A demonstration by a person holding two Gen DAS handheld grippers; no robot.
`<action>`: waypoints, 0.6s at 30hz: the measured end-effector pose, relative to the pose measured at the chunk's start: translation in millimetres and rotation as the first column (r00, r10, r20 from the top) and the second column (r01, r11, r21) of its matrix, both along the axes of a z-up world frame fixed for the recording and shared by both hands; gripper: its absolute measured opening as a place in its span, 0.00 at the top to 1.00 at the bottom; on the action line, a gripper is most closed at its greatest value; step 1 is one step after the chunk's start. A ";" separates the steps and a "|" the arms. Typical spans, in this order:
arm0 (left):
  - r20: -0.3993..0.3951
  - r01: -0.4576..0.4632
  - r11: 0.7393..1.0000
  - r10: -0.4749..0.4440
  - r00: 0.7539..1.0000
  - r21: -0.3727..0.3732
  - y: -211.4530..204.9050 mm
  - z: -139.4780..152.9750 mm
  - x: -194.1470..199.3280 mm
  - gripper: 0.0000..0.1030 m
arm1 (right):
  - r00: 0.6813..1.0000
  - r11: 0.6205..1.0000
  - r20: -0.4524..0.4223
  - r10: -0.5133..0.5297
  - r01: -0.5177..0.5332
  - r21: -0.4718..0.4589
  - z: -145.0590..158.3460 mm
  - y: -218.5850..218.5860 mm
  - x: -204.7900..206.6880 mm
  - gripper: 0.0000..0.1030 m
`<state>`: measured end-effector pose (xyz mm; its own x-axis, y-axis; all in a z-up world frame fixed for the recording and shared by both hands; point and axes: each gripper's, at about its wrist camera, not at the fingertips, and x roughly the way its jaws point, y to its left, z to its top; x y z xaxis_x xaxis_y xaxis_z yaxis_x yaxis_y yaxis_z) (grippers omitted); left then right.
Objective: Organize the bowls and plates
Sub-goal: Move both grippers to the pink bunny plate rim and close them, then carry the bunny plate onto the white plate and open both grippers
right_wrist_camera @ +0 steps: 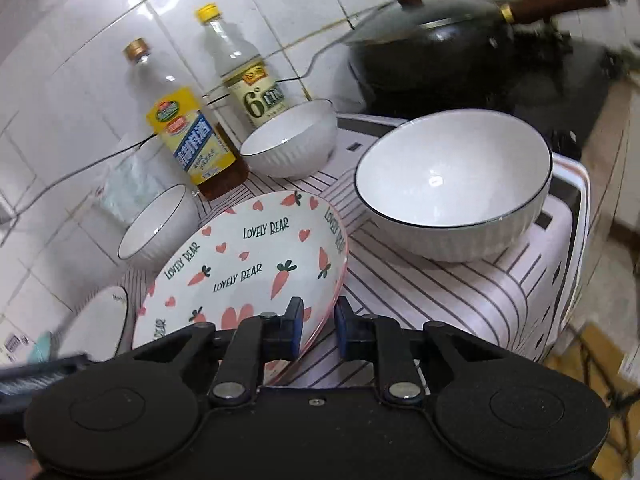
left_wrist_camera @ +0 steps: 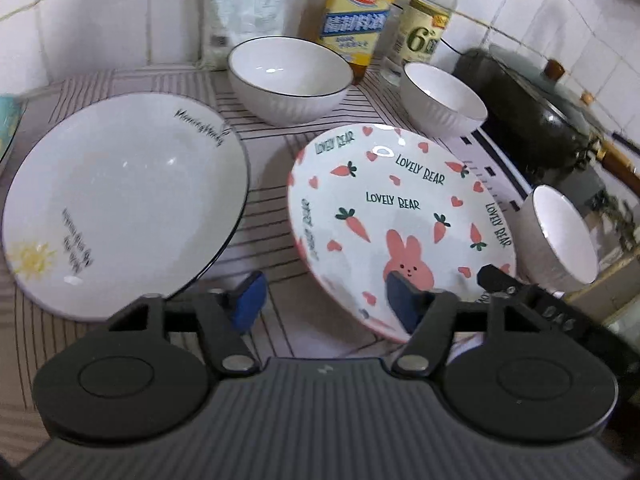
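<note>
The pink-rimmed "Lovely Bear" plate point(left_wrist_camera: 400, 216) is tilted above the striped cloth, also in the right wrist view point(right_wrist_camera: 248, 264). My right gripper point(right_wrist_camera: 318, 330) is shut on its rim, one finger inside the plate, one outside. My left gripper point(left_wrist_camera: 326, 304) is open; its right pad point(left_wrist_camera: 404, 304) overlaps the plate's near edge, the left pad point(left_wrist_camera: 248, 300) is over the cloth. A large white plate point(left_wrist_camera: 120, 200) with a sun drawing lies left. A large white bowl point(left_wrist_camera: 290, 80) and two smaller bowls point(left_wrist_camera: 444, 98) point(left_wrist_camera: 564, 236) stand around.
Two bottles point(right_wrist_camera: 188, 128) point(right_wrist_camera: 248, 76) and a plastic bag point(left_wrist_camera: 240, 12) stand against the tiled wall. A black wok with lid point(right_wrist_camera: 440, 48) sits on a cooktop at the right. The striped cloth point(right_wrist_camera: 460, 292) ends at the counter's right edge.
</note>
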<state>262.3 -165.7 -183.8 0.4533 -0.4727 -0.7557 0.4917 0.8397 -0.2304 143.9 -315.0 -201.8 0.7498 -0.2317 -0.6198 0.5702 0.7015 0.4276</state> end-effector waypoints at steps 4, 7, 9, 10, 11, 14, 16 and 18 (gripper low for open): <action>0.015 0.005 1.000 -0.005 1.000 0.021 -5.6 -7.3 3.8 0.64 | 1.000 1.000 -0.015 0.009 -0.009 -0.002 -1.7 -2.2 3.9 0.83; 0.007 0.030 0.999 -0.030 1.000 0.044 -9.7 -8.4 9.4 0.76 | 0.999 1.000 -0.021 0.026 -0.026 -0.011 -3.0 -3.0 6.0 0.83; -0.013 0.014 0.998 -0.013 1.000 0.061 -11.2 -4.9 17.9 0.80 | 0.998 0.999 -0.040 0.043 -0.043 -0.001 -1.5 -6.4 8.6 0.83; -0.025 0.006 0.998 -0.004 1.000 0.065 -11.5 -4.0 22.5 0.81 | 0.998 0.999 -0.047 0.050 -0.049 0.008 -1.1 -8.4 9.9 0.83; -0.042 0.002 0.998 0.001 0.999 0.063 -12.4 -4.5 28.0 0.81 | 0.997 0.999 -0.054 0.054 -0.053 0.013 -1.4 -9.0 11.6 0.83; -0.079 0.002 0.999 0.003 0.997 0.053 -15.0 -8.5 37.4 0.81 | 0.996 0.997 -0.058 0.071 -0.069 0.033 -7.1 -13.0 19.0 0.80; -0.087 -0.011 0.999 0.015 0.996 0.043 -16.7 -11.3 39.6 0.80 | 0.998 0.999 -0.034 0.046 -0.045 0.027 -10.2 -13.3 19.9 0.79; -0.092 -0.032 0.999 0.034 0.995 0.020 -16.0 -14.2 39.4 0.80 | 0.999 0.999 -0.008 0.032 -0.032 0.014 -13.7 -13.2 19.4 0.80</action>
